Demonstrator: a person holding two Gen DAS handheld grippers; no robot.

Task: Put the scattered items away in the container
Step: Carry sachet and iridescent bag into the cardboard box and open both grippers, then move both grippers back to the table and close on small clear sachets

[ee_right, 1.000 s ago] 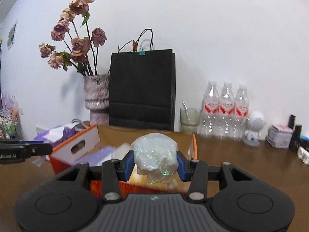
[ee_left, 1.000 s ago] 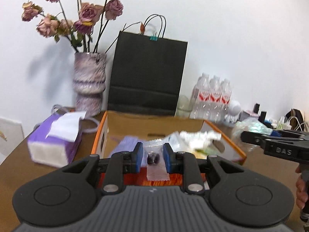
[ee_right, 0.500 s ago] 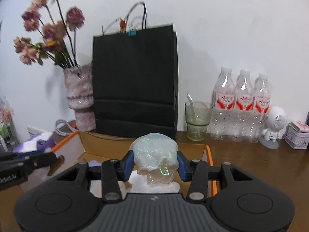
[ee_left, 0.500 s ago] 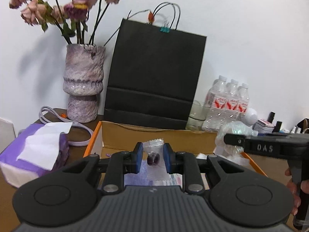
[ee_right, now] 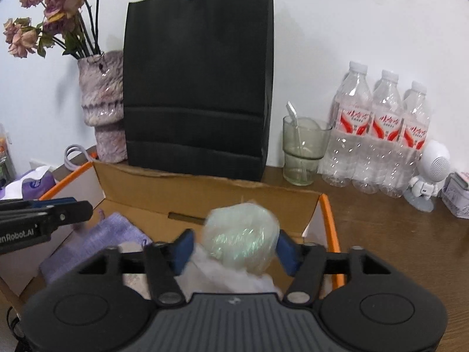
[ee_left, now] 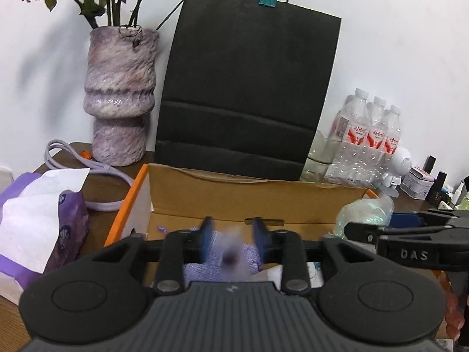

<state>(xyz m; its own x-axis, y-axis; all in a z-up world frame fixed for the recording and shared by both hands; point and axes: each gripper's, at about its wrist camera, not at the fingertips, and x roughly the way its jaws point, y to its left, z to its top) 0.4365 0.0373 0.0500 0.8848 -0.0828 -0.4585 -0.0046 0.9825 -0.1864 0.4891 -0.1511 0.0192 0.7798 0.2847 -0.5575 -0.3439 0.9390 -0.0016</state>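
An orange-edged cardboard box (ee_left: 249,202) lies open in front of both grippers; it also shows in the right wrist view (ee_right: 205,193). My left gripper (ee_left: 233,242) is open over the box, and a small clear packet with a dark ring (ee_left: 231,256) is blurred between its fingers, falling free. My right gripper (ee_right: 234,249) is open over the box's right part, and an iridescent wrapped ball (ee_right: 241,236) sits loose between the spread fingers. A purple cloth pouch (ee_right: 96,240) and white wrappers (ee_right: 228,275) lie inside the box.
A black paper bag (ee_right: 196,88) and a vase of dried roses (ee_left: 120,96) stand behind the box. A purple tissue pack (ee_left: 38,223) is on the left. A glass (ee_right: 303,149), water bottles (ee_right: 381,135), a white robot figure (ee_right: 429,173) and small tins stand on the right.
Both grippers moved forward over the box and opened. The ring packet and the iridescent ball are no longer clamped and are dropping.
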